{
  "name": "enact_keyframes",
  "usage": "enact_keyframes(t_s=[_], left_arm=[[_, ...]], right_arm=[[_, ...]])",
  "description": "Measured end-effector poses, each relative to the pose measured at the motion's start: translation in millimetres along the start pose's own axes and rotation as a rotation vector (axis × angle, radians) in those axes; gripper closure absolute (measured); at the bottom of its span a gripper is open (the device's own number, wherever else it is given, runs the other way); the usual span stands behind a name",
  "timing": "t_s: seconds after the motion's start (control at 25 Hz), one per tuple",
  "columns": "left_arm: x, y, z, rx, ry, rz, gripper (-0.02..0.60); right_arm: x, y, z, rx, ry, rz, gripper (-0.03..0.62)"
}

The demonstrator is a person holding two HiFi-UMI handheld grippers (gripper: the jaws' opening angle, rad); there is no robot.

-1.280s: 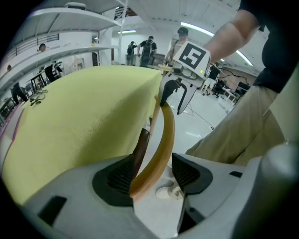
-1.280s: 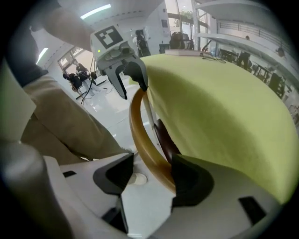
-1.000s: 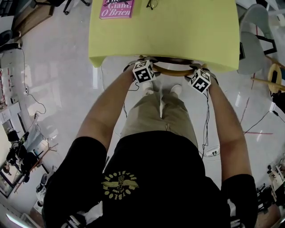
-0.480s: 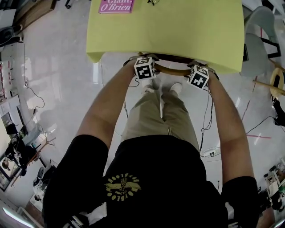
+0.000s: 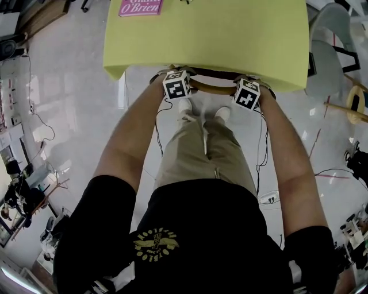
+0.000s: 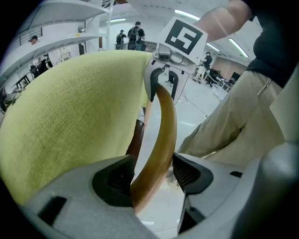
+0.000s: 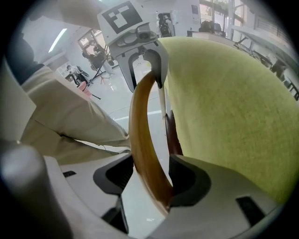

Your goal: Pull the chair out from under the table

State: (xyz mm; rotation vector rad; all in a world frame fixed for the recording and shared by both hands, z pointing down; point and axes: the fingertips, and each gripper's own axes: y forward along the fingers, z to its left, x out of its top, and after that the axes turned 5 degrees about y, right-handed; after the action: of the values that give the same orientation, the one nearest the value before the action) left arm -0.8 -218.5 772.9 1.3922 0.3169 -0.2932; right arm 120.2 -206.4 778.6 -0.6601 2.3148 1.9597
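Where the near edge of the bench [image 5: 230, 34] meets the floor view, one chair [image 5: 213, 88] is entered: only its curved wooden top rail [image 6: 161, 140] shows, just clear of that edge, while seat and legs lie hidden beneath the yellow-green top.

Left gripper [image 6: 152, 179]: set on the rail's left end, fingers [image 6: 189, 173] pinching the wood from both sides, the bench cloth close beside the outer finger.

Right gripper [image 7: 152, 179]: set on the rail's right end, fingers [image 7: 187, 182] likewise clamped on the wood, the rail arching away toward the other gripper.

Person: stands at the near edge between the two grippers, arms extended forward, shoes [image 5: 185, 106] on the floor just short of the rail.

Book [image 5: 140, 7]: pink cover, at the far left corner of the bench, well apart from the work.

State of task, as judged: the two-handed hold is made. The chair sits almost wholly under the bench, so nearly all of the draw toward the person remains. Both holds need to travel evenly, lest the chair skew against the bench legs.
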Motion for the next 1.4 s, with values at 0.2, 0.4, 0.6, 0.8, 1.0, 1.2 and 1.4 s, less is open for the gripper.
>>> enact_keyframes(t_s=[0.2,0.4,0.6,0.8,1.0,1.2,1.4], left_arm=[[0.7,3.6,1.3,-0.004,0.003,0.0,0.342],[-5.1,-2.9,-0.5,0.012,0.021,-0.009,0.342],[-5.3,7.0,-17.1,-0.016,0.053,0.009,0.368],[-12.3,5.4,-40.9,-0.023,0.091,0.019,0.379],[-23.3,-1.4,-60.2,0.006,0.151,0.041,0.382],[-25.4,-0.5,-80.4,-0.043,0.152,0.042,0.393],[-25.2,0.9,-106.6,-0.064,0.115,0.013,0.402]], right_arm=[[-4.6,1.9,-1.2,-0.009,-0.023,-0.009,0.362],[1.2,3.4,0.6,-0.041,-0.04,-0.013,0.364],[-9.1,8.7,15.7,-0.008,-0.052,0.017,0.382],[-11.6,15.7,41.0,-0.037,-0.04,0.052,0.396],[-1.5,19.7,76.9,-0.058,0.021,0.048,0.405],[-7.1,22.1,94.7,-0.082,0.034,0.071,0.407],[-13.4,22.2,110.2,-0.096,0.022,0.08,0.404]])
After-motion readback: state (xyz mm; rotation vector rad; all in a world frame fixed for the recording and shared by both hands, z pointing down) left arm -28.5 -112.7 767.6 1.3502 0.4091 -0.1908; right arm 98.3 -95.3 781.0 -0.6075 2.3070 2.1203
